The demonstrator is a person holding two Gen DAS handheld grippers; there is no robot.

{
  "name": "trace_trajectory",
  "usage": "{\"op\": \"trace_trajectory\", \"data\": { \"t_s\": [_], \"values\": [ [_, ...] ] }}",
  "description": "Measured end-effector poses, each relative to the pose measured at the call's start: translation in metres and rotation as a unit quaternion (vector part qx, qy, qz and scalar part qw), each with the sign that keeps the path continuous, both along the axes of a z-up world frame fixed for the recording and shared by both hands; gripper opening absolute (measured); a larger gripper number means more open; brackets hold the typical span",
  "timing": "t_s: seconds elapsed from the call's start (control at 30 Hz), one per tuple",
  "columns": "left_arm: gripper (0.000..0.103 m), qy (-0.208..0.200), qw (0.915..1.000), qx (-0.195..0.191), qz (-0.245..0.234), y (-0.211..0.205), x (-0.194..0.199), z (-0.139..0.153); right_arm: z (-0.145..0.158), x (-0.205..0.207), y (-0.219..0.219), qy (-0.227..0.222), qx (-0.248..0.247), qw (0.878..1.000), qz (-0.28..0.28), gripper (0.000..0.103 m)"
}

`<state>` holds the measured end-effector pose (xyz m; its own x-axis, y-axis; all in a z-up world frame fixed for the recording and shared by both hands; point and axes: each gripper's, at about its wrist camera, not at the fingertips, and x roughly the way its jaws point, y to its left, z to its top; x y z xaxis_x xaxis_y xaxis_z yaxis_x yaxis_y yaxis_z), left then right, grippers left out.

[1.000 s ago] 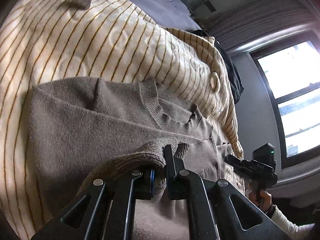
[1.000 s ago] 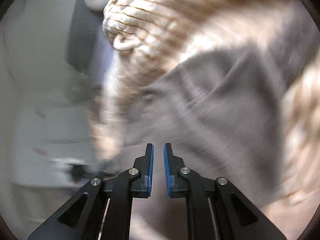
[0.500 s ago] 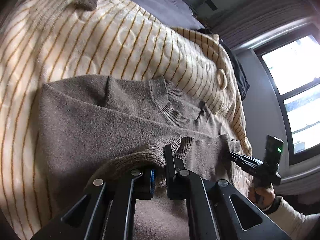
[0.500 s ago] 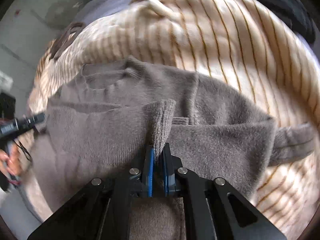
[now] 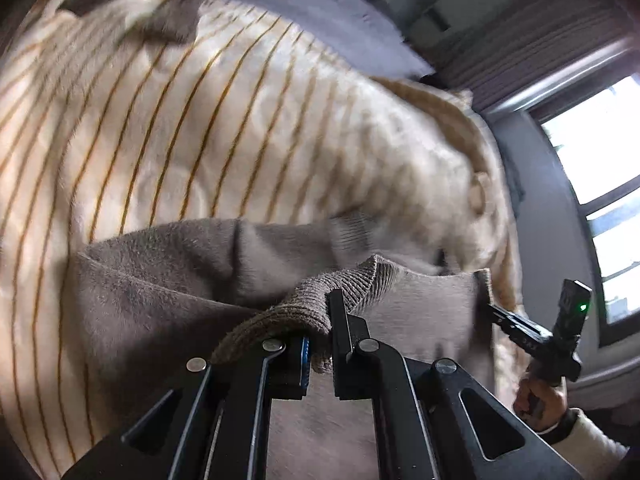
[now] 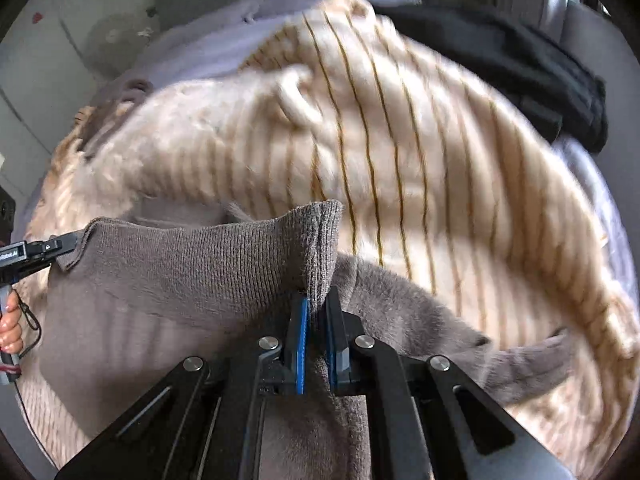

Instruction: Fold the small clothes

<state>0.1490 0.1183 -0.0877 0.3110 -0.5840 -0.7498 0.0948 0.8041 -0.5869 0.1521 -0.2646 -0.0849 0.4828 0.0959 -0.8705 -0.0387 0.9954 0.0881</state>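
Item: brown knit sweater [image 6: 168, 280] on striped blanket [image 6: 440, 184]; ribbed hem stretched crosswise between left gripper [image 5: 320, 344] and right gripper [image 6: 314, 320], each pinching a corner; body apparently ahead, so fold runs forward.

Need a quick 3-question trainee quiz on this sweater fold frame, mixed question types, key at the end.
1. True or false: the left gripper is shut on the ribbed hem of the brown sweater.
2. Multiple choice: what lies under the sweater? A) bare wooden floor B) cream blanket with thin orange-brown stripes C) a glass table
3. Fill in: the right gripper pinches the sweater's ribbed ____.

Key: 1 true; 2 B; 3 hem.
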Motion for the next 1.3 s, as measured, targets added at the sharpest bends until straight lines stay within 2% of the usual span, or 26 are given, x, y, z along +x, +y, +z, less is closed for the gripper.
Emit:
{"op": "trace_trajectory", "data": {
  "t_s": [0.07,0.17,0.3,0.37,0.43,0.6,0.63,0.67,0.7,0.73,0.77,0.87,1.0,1.07,1.13,1.2,1.27,1.3],
  "values": [
    [0.009,0.009,0.9999,0.007,0.009,0.001,0.003,-0.01,-0.021,0.007,-0.003,0.016,0.005,1.0,-0.008,0.009],
    [0.009,0.024,0.9996,0.001,0.015,0.005,0.005,-0.011,-0.031,0.007,-0.007,0.012,0.011,1.0,-0.017,0.01],
    [0.009,0.014,0.9992,0.037,-0.007,0.006,-0.002,0.013,-0.022,0.001,-0.017,0.006,-0.003,0.999,-0.048,0.01],
    [0.009,0.005,0.9984,0.053,-0.017,0.007,-0.007,0.024,-0.017,-0.002,-0.029,0.011,0.009,0.998,-0.068,0.01],
    [0.009,-0.003,0.9978,0.062,-0.025,0.008,-0.011,0.035,-0.013,-0.006,-0.037,0.016,-0.013,0.996,-0.091,0.01],
    [0.01,-0.002,0.9971,0.065,-0.04,0.006,-0.012,0.042,-0.002,-0.026,-0.059,0.011,0.026,0.993,-0.119,0.01],
    [0.016,0.0,0.9964,0.073,-0.043,0.002,-0.013,0.042,0.0,-0.029,-0.059,0.007,0.033,0.993,-0.117,0.01],
    [0.045,-0.002,0.9954,0.086,-0.042,-0.001,-0.014,0.042,0.002,-0.033,-0.058,0.005,0.045,0.993,-0.112,0.01],
    [0.086,-0.008,0.9945,0.097,-0.039,-0.003,-0.015,0.042,0.004,-0.035,-0.055,0.003,0.051,0.993,-0.107,0.017],
    [0.097,-0.021,0.9928,0.114,-0.03,-0.007,-0.017,0.045,0.005,-0.036,-0.052,0.002,0.057,0.993,-0.099,0.017],
    [0.099,-0.039,0.9915,0.122,-0.021,-0.008,-0.021,0.05,0.005,-0.036,-0.048,0.003,0.06,0.994,-0.091,0.017],
    [0.099,-0.052,0.9896,0.134,-0.005,-0.007,-0.025,0.059,0.004,-0.031,-0.031,0.008,0.059,0.995,-0.078,0.017],
    [0.099,-0.1,0.9785,0.18,0.008,0.0,-0.032,0.077,0.01,-0.031,-0.023,-0.004,0.064,0.996,-0.068,0.017],
    [0.099,-0.098,0.9785,0.181,0.012,0.004,-0.032,0.076,0.011,-0.028,-0.018,-0.005,0.066,0.996,-0.06,0.017],
    [0.099,-0.08,0.983,0.165,-0.005,0.003,-0.033,0.065,0.013,-0.029,-0.013,-0.008,0.069,0.996,-0.051,0.017],
    [0.099,-0.073,0.9816,0.175,-0.02,-0.006,-0.036,0.051,0.011,-0.029,-0.005,-0.004,0.071,0.997,-0.037,0.017],
    [0.099,-0.076,0.9724,0.219,-0.028,-0.017,-0.038,0.034,0.003,-0.027,0.004,0.007,0.057,0.998,-0.027,0.017],
    [0.099,-0.071,0.965,0.251,-0.024,-0.02,-0.037,0.02,-0.003,-0.027,0.007,0.013,0.048,0.998,-0.024,0.017]
  ]
}}
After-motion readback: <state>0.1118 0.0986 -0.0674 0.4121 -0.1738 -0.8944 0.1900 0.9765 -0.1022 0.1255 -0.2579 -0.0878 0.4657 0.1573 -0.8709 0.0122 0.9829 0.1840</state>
